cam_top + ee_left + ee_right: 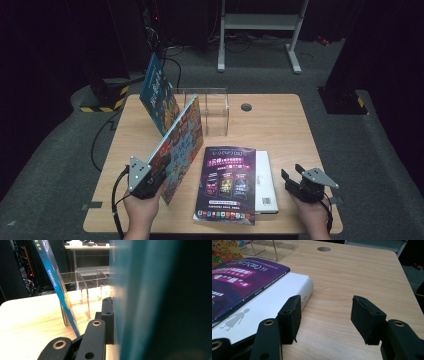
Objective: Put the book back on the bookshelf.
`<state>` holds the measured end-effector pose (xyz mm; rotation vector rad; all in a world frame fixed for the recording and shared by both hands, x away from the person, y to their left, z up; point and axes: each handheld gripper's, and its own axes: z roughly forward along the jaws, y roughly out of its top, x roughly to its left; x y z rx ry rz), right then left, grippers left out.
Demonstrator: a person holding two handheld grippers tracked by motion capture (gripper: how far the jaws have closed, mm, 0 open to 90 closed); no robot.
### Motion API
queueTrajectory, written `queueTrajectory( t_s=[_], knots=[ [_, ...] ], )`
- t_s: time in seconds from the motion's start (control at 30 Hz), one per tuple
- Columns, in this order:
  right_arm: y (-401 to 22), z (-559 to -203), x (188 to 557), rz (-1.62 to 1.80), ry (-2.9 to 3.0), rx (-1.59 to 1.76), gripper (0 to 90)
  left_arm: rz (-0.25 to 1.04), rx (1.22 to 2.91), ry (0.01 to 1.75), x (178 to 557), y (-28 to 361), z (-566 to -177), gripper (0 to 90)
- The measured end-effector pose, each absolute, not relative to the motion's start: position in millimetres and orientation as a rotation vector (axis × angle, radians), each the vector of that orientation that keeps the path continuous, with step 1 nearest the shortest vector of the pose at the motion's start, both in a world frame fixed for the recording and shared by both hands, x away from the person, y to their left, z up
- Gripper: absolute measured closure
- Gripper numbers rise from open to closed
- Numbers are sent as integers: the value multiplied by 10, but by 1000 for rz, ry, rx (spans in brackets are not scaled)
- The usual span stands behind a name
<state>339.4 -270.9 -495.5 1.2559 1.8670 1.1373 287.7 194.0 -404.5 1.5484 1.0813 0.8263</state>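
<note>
From the high view, the left claw (150, 176) clamps the lower edge of a colourful picture book (181, 142), held upright and tilted on the surface (280, 125) beside the clear rack (212, 112). In the left gripper view, its pad presses flat against the teal cover. In the right gripper view, the right claw (325, 315) stands wide and empty over bare wood beside a white book (269, 305).

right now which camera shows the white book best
The right gripper view: the white book lies close, its spine and cover plain under the purple magazine. The high view gives a thin white strip; the left gripper view looks elsewhere.
</note>
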Motion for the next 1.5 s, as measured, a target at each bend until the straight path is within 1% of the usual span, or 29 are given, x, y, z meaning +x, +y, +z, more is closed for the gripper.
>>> queueTrajectory(
  t_s=[0.37,0.47,0.6,1.07,1.3,1.5],
  knots=[
    [-2635,-4968,3389,1124,1883,1242,415,823,1563,1065,2860,1947,-4031,799],
    [-2642,-4967,3385,1128,1882,1248,416,838,1533,1042,2832,1935,-3975,746],
    [-2644,-4966,3385,1128,1881,1249,415,893,1513,1049,2803,1908,-3860,727],
    [-2656,-4954,3381,1144,1871,1256,413,902,1517,1096,2823,1890,-3717,773],
    [-2648,-4959,3379,1144,1874,1254,413,886,1532,1064,2814,1863,-3718,801],
    [-2627,-4974,3377,1137,1883,1251,413,884,1509,1056,2813,1873,-3743,806]
  ],
)
